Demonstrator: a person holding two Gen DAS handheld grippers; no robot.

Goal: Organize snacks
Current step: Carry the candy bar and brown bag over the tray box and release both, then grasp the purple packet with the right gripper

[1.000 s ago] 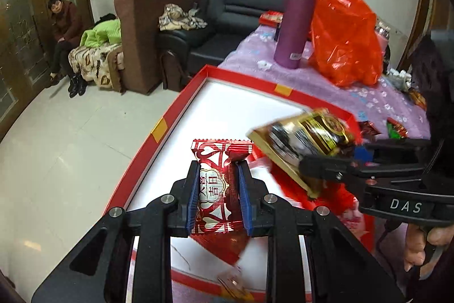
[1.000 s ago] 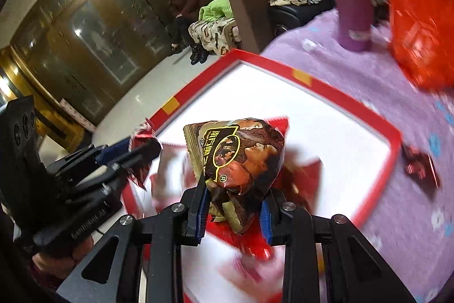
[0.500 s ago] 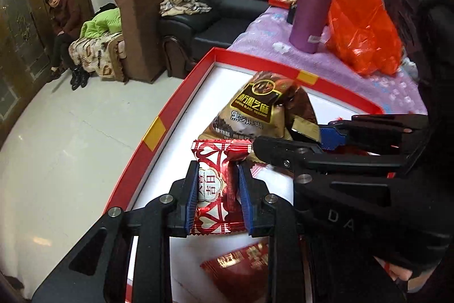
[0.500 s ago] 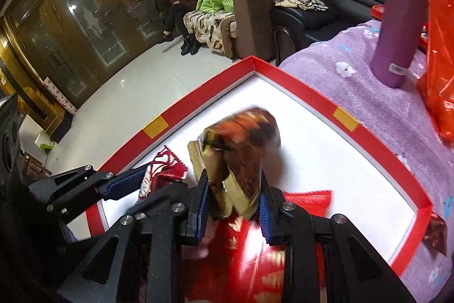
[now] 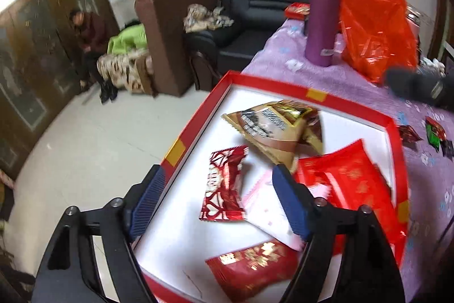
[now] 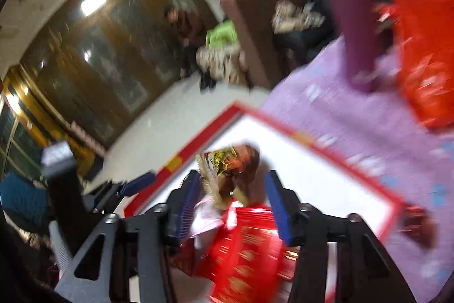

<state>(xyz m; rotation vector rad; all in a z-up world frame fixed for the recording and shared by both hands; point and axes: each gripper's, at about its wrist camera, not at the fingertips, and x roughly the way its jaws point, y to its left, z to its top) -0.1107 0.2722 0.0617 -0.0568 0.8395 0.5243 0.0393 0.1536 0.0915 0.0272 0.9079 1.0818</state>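
We are viewing the red-and-white candy [image 5: 224,186] and gold-brown packet [image 5: 279,129] lying in the red tray [image 5: 195,129] on the purple-clothed tabletop [image 5: 334,78]. Blur is smearing the right view. Left gripper [image 5: 218,198] and right gripper [image 6: 231,203] jaws, just opening, are standing apart, gripping nothing.

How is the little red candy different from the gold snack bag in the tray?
The red candy is a small, flat red-and-white wrapper; the gold snack bag is bigger, puffy, gold and brown. The candy lies nearer the camera, between the open left claw's fingers; the bag sits farther back. Both lie loose in the red tray.
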